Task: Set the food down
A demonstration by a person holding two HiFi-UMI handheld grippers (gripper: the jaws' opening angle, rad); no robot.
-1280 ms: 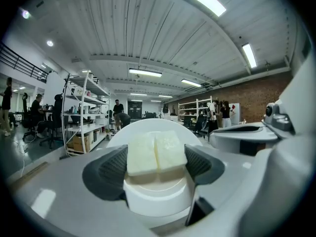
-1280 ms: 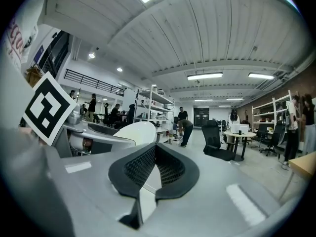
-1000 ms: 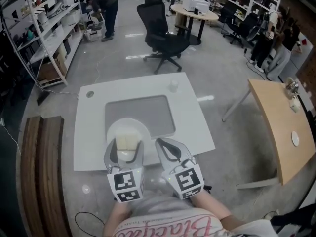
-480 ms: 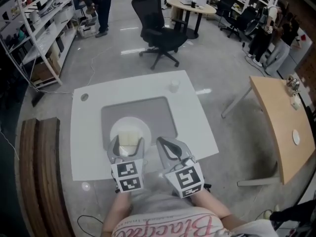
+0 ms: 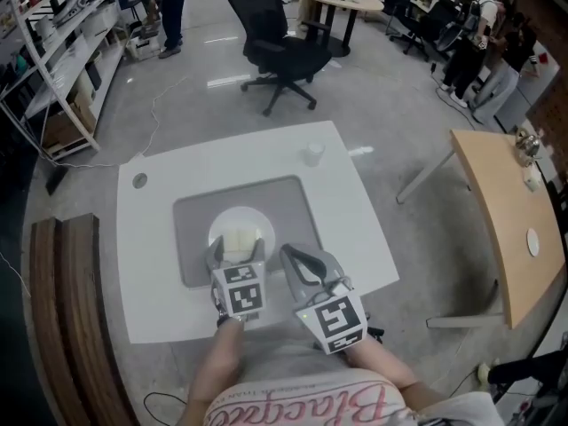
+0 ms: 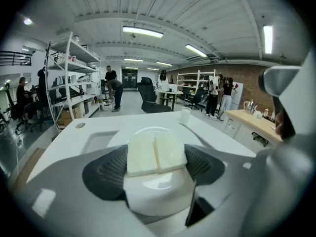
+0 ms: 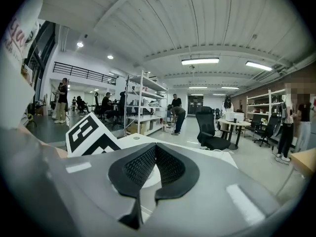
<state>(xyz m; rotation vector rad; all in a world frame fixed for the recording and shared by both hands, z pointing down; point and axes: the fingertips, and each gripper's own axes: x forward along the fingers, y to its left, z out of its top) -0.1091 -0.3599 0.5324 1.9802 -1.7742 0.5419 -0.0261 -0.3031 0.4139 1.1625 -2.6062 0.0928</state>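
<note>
Two pale yellow slabs of food (image 5: 238,240) (image 6: 156,153) lie side by side on a round white plate (image 5: 242,220) (image 6: 158,194). My left gripper (image 5: 238,254) (image 6: 156,169) is shut on the plate's near part, one pad on each side. The plate is over the grey mat (image 5: 284,204) of the white table (image 5: 177,176). Whether it rests on the mat I cannot tell. My right gripper (image 5: 289,256) (image 7: 154,152) is just right of the plate at the table's near edge. It is shut with nothing in it.
A small white cup (image 5: 311,154) stands at the table's far right. A black office chair (image 5: 275,47) is beyond the table, a wooden table (image 5: 506,220) to the right, a wooden bench (image 5: 67,309) to the left. Shelves and people are farther off.
My left gripper has carried the plate forward and to the right, from the mat's near left edge to well over the mat. The right gripper has stayed put.
</note>
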